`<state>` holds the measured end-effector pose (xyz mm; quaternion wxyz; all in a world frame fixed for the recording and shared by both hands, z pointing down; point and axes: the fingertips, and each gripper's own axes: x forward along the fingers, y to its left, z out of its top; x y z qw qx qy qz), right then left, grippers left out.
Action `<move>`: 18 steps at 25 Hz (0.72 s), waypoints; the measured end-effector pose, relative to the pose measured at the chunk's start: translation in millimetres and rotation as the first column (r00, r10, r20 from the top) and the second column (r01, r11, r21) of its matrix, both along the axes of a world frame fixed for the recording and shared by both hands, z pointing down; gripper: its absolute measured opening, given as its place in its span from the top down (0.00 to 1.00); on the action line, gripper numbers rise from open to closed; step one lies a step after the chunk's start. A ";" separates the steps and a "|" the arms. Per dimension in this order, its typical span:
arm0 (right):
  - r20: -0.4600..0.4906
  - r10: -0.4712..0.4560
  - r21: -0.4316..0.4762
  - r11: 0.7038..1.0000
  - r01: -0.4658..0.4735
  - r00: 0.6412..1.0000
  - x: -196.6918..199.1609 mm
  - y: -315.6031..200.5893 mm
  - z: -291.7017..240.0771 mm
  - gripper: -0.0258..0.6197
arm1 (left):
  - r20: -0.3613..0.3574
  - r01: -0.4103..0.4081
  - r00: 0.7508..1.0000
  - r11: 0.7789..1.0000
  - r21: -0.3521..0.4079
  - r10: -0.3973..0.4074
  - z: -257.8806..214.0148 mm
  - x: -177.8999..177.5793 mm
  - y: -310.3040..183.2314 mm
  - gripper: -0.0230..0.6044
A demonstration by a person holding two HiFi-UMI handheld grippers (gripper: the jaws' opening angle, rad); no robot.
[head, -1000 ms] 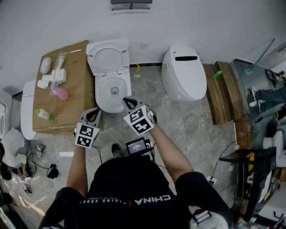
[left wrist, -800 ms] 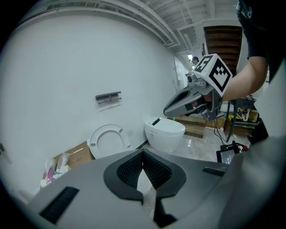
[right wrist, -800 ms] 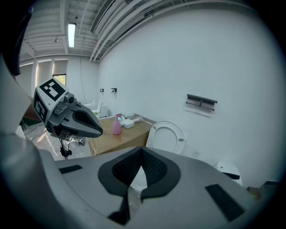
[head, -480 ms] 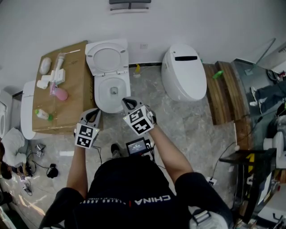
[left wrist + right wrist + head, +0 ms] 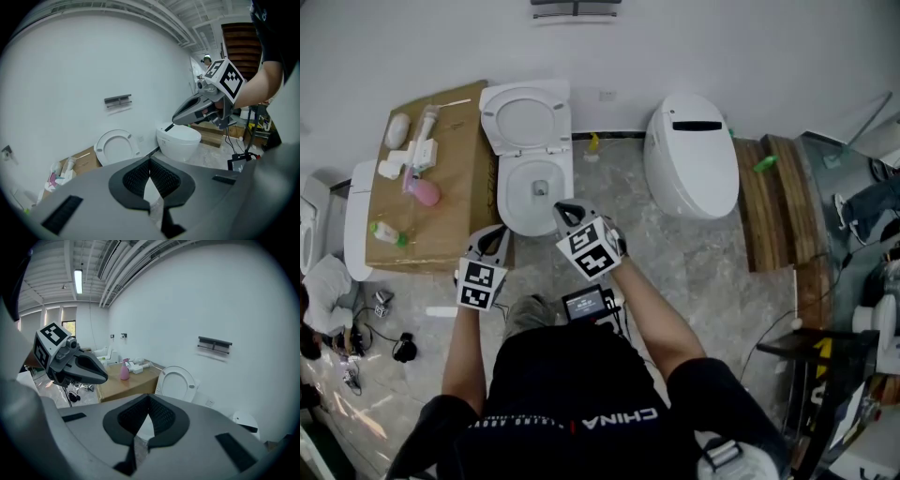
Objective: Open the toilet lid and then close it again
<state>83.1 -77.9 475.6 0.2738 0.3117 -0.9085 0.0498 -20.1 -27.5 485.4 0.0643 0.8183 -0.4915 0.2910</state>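
Standing before a toilet (image 5: 536, 192) with the lid (image 5: 525, 117) raised, upright against the wall behind the bowl. Holding the left tool (image 5: 494, 239) pressed together, pinching nothing, low beside the bowl's front left, close to the cardboard-topped counter (image 5: 459, 211). Holding the right tool (image 5: 565, 212) pressed together too, empty, over the bowl's front rim and aimed toward the lid. Both well short of the lid, touching nothing. On the counter, a pink bottle (image 5: 422, 191) among other small items. To the right, a second toilet (image 5: 691, 155), closed.
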 end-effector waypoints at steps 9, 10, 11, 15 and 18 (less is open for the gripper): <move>-0.020 0.006 -0.011 1.000 -0.007 1.000 -19.1 -55.6 16.2 0.94 | -0.017 0.010 1.000 1.000 -0.004 -0.010 13.7 -26.0 -56.6 0.95; -0.023 0.013 -0.010 1.000 -0.013 1.000 -24.0 -66.3 18.5 0.94 | -0.019 0.002 1.000 1.000 -0.002 -0.002 15.4 -30.6 -68.9 0.95; -0.027 0.021 -0.010 1.000 -0.021 0.999 -29.5 -77.9 19.8 0.94 | -0.022 -0.007 1.000 1.000 0.000 0.007 16.7 -35.8 -82.5 0.95; -0.045 0.060 -0.018 0.998 -0.060 0.997 -51.5 -125.0 18.8 0.94 | -0.042 -0.047 0.998 0.999 -0.003 0.047 16.2 -56.6 -137.4 0.95; -0.058 0.093 -0.023 0.995 -0.095 0.994 -66.6 -162.3 15.4 0.94 | -0.052 -0.100 0.994 0.995 -0.008 0.099 14.7 -67.6 -174.3 0.95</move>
